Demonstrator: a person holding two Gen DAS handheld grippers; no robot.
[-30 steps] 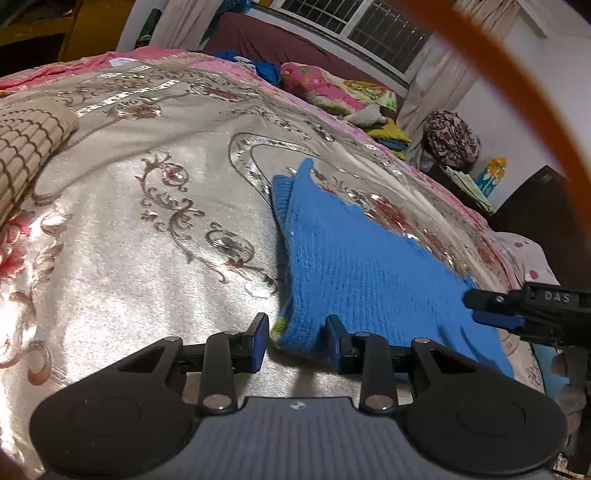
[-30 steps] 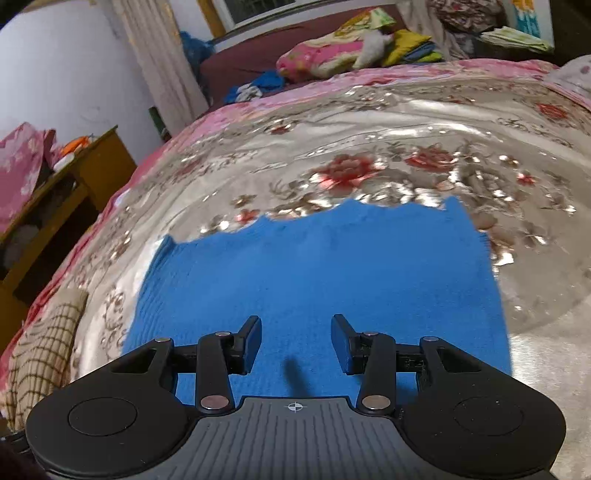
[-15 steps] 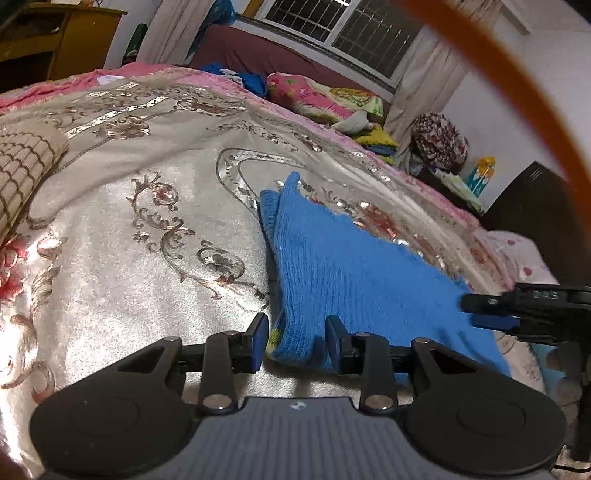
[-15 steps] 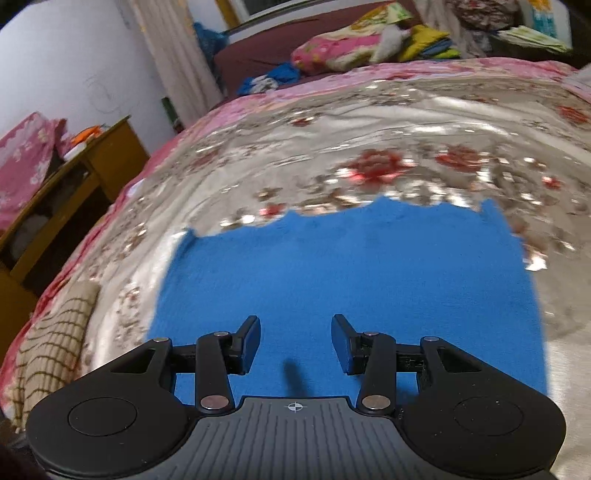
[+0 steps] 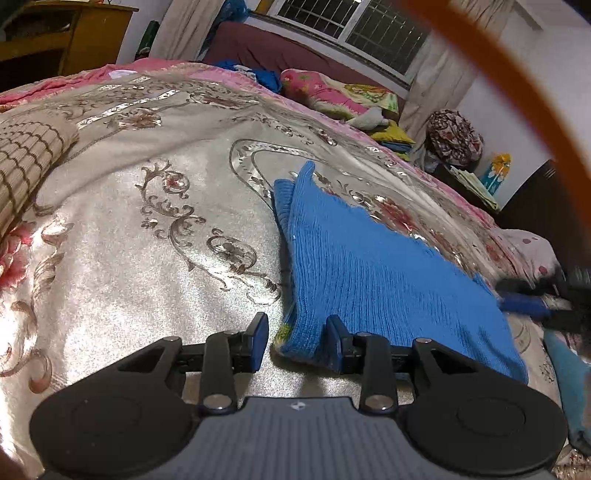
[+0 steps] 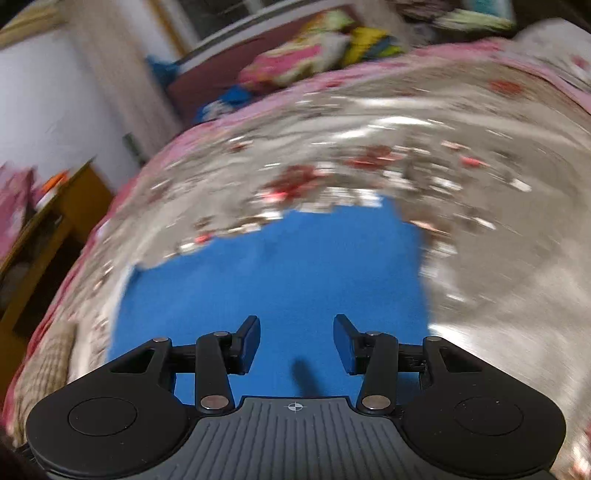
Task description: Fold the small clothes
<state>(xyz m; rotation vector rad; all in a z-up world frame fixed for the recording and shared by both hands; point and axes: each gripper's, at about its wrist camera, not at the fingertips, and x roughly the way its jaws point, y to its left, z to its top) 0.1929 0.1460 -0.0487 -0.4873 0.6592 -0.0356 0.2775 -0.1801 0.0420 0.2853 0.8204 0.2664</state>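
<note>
Blue knit garment [image 5: 373, 280] lies flat on the bed's silver floral bedspread [image 5: 155, 266], folded with a doubled layer showing along its left edge; far corner peaks up slightly, near-left corner shows a bit of yellow-green trim. Left gripper [image 5: 297, 341] sits low at that near-left corner, jaws wide apart and holding nothing, the corner edge lying in the gap between them, right fingertip [image 5: 334, 345] over the knit, left fingertip just off it on bare bedspread. Right gripper [image 6: 296, 343] hovers over the garment's near edge, jaws wide, nothing gripped; right wrist view is motion-blurred, so contact with the cloth cannot be told. In the left wrist view the right gripper shows blurred at the garment's far right edge. Far edge of the garment is ragged against the bedspread pattern. Open bedspread stretches left of the garment and beyond it. Checked beige cloth [image 5: 22, 166] lies well apart at the bed's left side. Wooden cabinet [image 6: 44, 236] stands off the bed's left edge; pile of colourful bedding [image 5: 332, 96] sits beyond the far side under the window [image 5: 354, 26].
</note>
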